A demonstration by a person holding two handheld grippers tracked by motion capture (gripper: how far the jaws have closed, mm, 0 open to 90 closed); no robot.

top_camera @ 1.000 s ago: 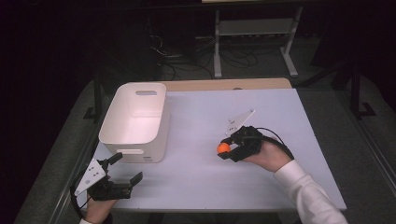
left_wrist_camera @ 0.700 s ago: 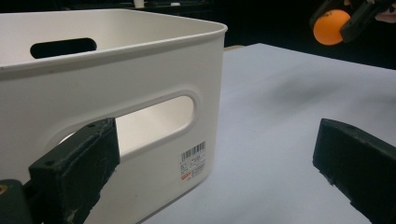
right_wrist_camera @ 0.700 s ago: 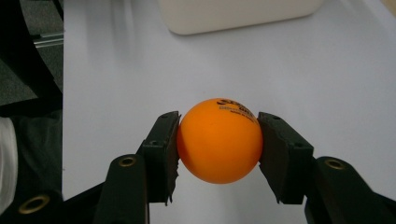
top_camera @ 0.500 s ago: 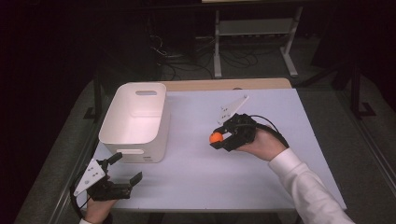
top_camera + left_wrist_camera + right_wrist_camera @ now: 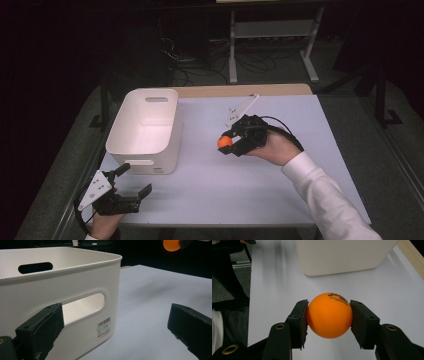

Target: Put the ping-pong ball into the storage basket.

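An orange ball (image 5: 329, 315) with black print sits clamped between the two black jaws of my right gripper (image 5: 329, 318). From the high view, that gripper (image 5: 227, 144) holds the ball (image 5: 224, 142) above the middle of the table, to the right of a white bin (image 5: 142, 130). My left gripper (image 5: 134, 180) rests open at the table's front left corner, just in front of the bin. Its own view faces the bin's near wall (image 5: 62, 297) with a handle slot and a barcode label, and the ball (image 5: 171, 245) shows at the top right.
The pale table (image 5: 300, 125) has a wooden strip (image 5: 240, 90) along its far edge. A metal shelf frame (image 5: 272, 30) and cables lie on the dark floor behind. Dark grey floor flanks the table on both sides.
My right gripper has carried the orange ball up and to the left, toward the white bin. The left gripper has stayed where it was.
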